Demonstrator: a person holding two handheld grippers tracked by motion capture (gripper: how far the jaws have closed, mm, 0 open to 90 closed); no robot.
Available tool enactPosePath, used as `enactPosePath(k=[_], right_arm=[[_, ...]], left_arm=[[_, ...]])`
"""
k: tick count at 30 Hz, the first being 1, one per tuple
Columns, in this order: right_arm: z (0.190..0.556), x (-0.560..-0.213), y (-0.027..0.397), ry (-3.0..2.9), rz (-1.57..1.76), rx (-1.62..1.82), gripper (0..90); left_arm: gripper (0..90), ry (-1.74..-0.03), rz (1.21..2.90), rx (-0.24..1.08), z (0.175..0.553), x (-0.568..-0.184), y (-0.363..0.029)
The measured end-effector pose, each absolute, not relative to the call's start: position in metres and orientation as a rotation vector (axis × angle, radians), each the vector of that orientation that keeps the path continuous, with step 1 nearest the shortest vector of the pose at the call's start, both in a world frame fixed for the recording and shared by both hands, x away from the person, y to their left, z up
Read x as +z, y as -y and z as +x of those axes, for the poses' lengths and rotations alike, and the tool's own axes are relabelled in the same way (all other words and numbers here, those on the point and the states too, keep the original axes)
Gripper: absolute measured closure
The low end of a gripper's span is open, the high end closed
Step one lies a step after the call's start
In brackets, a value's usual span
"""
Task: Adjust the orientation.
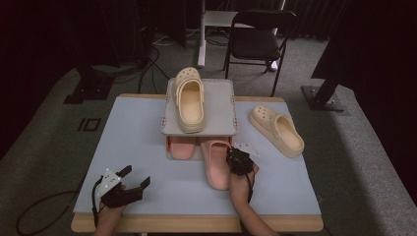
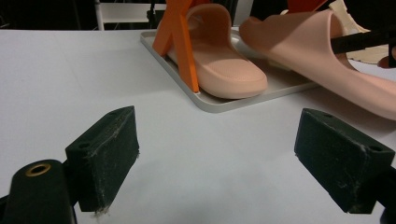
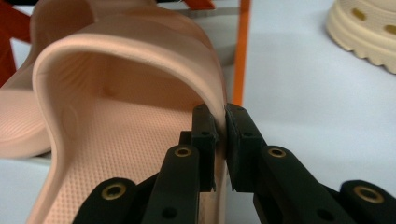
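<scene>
The right gripper (image 3: 221, 128) is clamped on the strap edge of a pink slide sandal (image 3: 116, 116), its two black jaws pinching the thin band of the strap between them (the pads meet the rubber on both sides, with no gap to be seen). In the high view that right gripper (image 1: 239, 158) sits at the sandal's right side, and the pink slide sandal (image 1: 216, 164) lies half out from under a grey two-level shoe rack (image 1: 221, 105), heel end toward the person and toe end at the rack's lower tray. A second pink slide (image 1: 182, 146) lies beside it on that lower tray, fully under the upper shelf. The rack's orange supports (image 2: 180, 42) rise from the tray between the two slides in the left gripper view. On the upper shelf rests a cream clog (image 1: 189, 101), toe away from the person; another cream clog (image 1: 277, 130) lies on the table (image 1: 137, 137) to the right of the rack, well apart from the sandal. The left gripper (image 1: 132, 181) rests near the table's front left corner, its jaws spread wide and holding nothing, pointing toward the rack.
</scene>
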State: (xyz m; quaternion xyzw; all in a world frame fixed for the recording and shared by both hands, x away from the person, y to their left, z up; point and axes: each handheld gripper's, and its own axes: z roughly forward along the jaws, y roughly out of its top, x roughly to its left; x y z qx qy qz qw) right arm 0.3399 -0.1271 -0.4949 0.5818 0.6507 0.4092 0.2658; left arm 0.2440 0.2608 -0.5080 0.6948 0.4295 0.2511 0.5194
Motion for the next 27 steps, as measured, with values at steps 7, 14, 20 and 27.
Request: enactPosePath(k=[7, 14, 20, 27], right_arm=[[0.348, -0.496, 0.124, -1.762, 1.594, 1.133, 76.0], [0.347, -0.494, 0.125, -1.811, 1.598, 1.218, 64.6], [0.332, -0.490, 0.136, -1.854, 1.552, 1.267, 54.1], [0.309, -0.485, 0.145, -1.933, 1.479, 1.308, 48.2]], left_arm=[[13.5, -1.025, 1.671, 0.601, 0.245, -0.508, -0.259], [13.5, -1.031, 1.665, 0.598, 0.244, -0.508, -0.260], [13.5, -1.026, 1.667, 0.598, 0.244, -0.508, -0.260], [13.5, -1.025, 1.669, 0.599, 0.244, -0.508, -0.258]])
